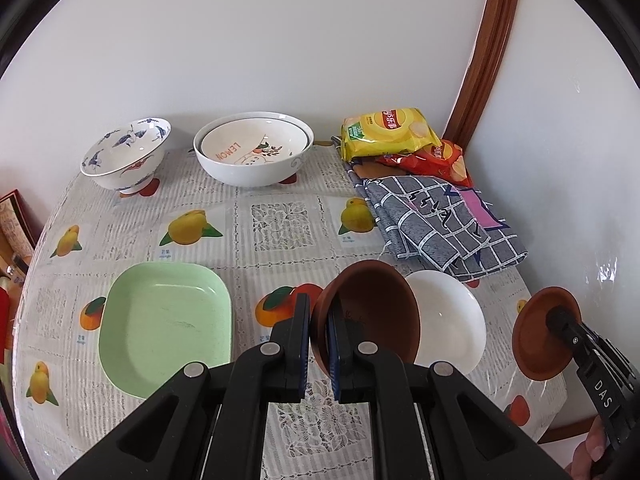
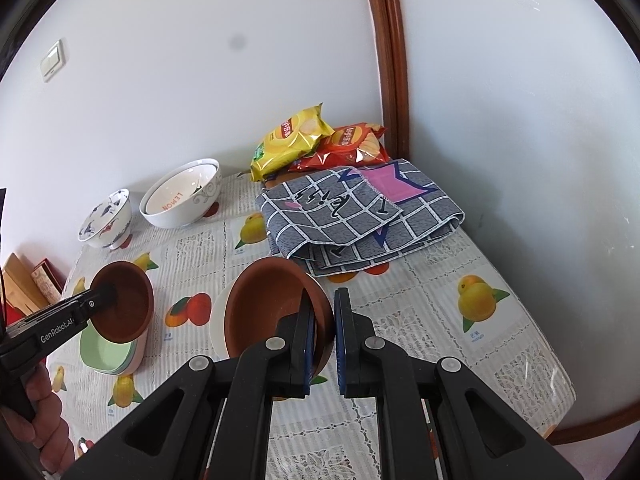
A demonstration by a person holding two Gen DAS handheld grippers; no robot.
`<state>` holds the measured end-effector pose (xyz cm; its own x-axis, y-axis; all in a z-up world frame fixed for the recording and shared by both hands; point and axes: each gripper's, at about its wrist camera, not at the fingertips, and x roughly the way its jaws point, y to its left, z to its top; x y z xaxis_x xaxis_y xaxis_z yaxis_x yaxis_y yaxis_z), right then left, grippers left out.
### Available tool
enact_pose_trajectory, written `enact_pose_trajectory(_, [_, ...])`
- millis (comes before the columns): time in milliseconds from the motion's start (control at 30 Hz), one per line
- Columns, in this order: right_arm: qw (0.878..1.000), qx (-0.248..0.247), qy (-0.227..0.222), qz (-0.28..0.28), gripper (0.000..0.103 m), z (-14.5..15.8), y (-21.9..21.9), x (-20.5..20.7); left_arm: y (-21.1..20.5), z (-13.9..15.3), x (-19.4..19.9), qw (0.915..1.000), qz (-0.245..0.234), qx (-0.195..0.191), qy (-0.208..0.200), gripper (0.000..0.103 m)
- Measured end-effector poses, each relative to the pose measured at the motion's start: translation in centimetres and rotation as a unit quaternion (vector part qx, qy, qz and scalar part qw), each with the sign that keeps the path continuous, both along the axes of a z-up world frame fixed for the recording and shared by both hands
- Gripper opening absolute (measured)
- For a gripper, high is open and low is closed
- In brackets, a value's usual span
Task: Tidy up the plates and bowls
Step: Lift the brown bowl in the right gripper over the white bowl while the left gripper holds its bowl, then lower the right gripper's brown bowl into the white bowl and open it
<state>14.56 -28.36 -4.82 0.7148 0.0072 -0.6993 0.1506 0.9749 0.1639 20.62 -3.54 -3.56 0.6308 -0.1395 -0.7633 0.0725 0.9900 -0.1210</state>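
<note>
My left gripper is shut on the rim of a brown bowl and holds it tilted above the table, between a green rectangular plate and a small white bowl. My right gripper is shut on the rim of a second brown bowl, held above the white bowl. Each view shows the other gripper with its bowl: the right one and the left one. At the back stand a blue-patterned footed bowl and a large white bowl with a "LEMON" bowl nested inside.
A folded grey checked cloth and yellow and red chip bags lie at the back right by the wall. The round table has a fruit-print cover. Boxes stand off its left edge.
</note>
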Motion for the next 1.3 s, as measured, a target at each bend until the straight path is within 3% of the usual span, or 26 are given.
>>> enact_pose_trajectory(1300, [0.999,-0.012,0.036,0.039,0.009,-2.6,3.8,4.6,2.1,-0.8,2.9,0.9998,0.014,-0.008,0.01,0.008])
